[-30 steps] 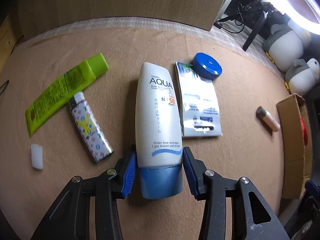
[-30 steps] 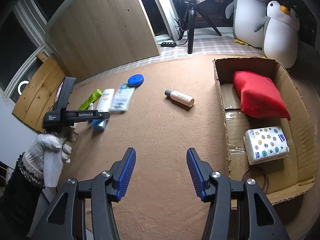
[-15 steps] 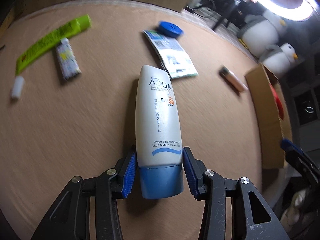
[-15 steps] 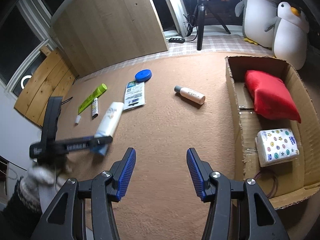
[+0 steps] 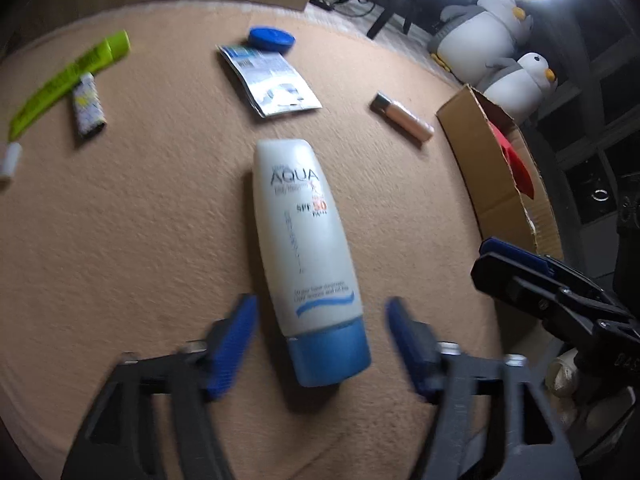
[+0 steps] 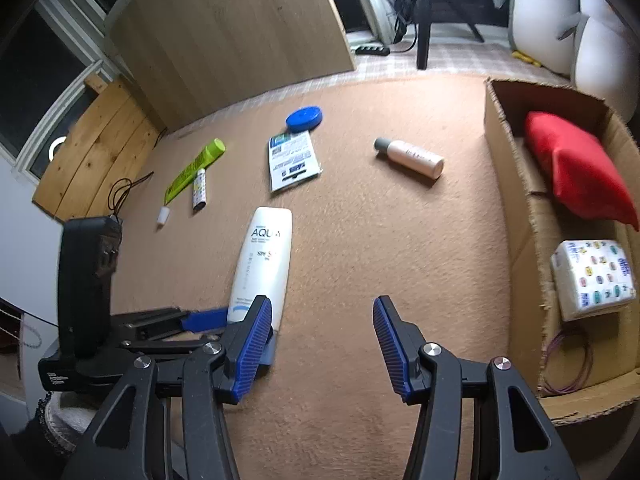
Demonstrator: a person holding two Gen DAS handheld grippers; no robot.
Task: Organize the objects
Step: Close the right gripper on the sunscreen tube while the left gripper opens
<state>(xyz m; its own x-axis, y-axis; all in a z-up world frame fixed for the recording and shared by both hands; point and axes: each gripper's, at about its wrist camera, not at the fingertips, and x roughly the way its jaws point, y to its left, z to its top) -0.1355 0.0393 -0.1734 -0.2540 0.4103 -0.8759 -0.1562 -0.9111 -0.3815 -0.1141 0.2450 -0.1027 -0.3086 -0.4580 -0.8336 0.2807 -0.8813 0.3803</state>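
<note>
Left wrist view, from the left: a lime-green tube (image 5: 68, 82), a patterned lighter (image 5: 89, 110) and a small white cap (image 5: 10, 159) lie far left on the tan carpet (image 5: 132, 208). My left gripper (image 5: 320, 344) is spread wide, clear of the white sunscreen bottle with blue cap (image 5: 306, 248), which lies flat between its fingers. I judge it parked here for a handover. My right gripper (image 6: 322, 340) is released too, empty, beside the bottle. Far right, the open cardboard box (image 6: 516, 216) holds a red pouch (image 6: 576, 168) and a tissue pack (image 6: 592, 276), likely the destination.
</note>
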